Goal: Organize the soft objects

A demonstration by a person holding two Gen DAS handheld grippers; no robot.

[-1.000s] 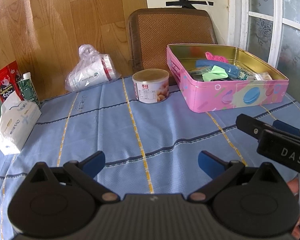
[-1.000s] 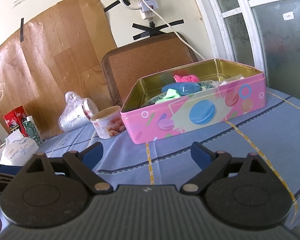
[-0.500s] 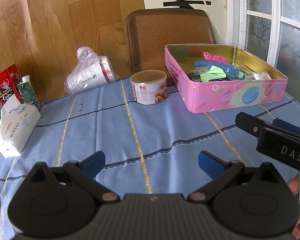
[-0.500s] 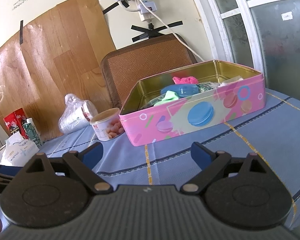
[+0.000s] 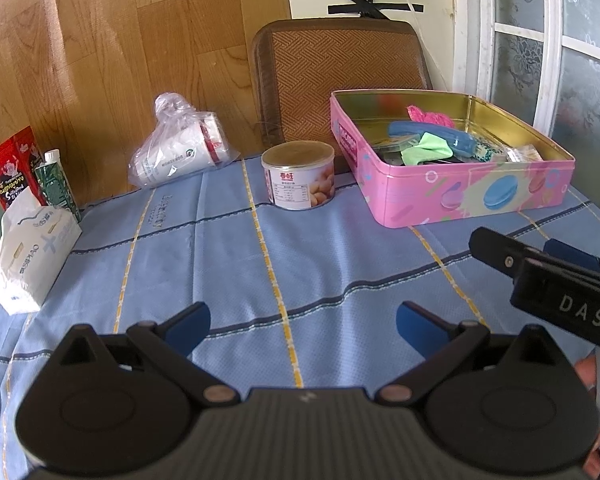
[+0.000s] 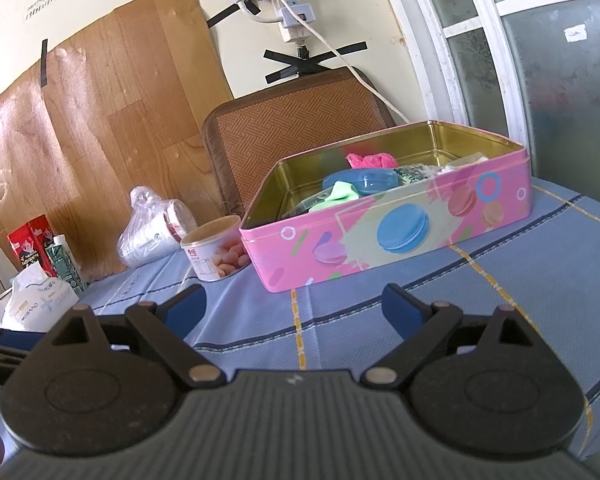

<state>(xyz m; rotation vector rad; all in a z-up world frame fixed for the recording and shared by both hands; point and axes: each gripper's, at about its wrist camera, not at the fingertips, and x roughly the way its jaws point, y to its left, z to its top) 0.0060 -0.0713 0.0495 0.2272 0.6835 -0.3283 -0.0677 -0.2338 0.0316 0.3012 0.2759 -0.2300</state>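
Both the left gripper (image 5: 302, 326) and the right gripper (image 6: 294, 306) hover wide apart and empty above the blue tablecloth (image 5: 228, 264). Farther back, the pink tin (image 6: 384, 236) holds a green cloth (image 5: 428, 149), a pink cloth (image 5: 428, 116) and a blue case (image 6: 362, 181), with a can (image 5: 299, 175) just beside it.

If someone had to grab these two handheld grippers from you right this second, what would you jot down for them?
Left gripper: open, empty, held over the blue checked tablecloth.
Right gripper: open, empty, pointed toward the pink macaron-print metal tin.
Soft items: a pink knitted piece and a light green cloth lie in the tin, beside a blue plastic case.
Done: no soft item lies loose on the tablecloth.
Left: I cannot tell whether anything remains; check the white tissue pack at the left edge.
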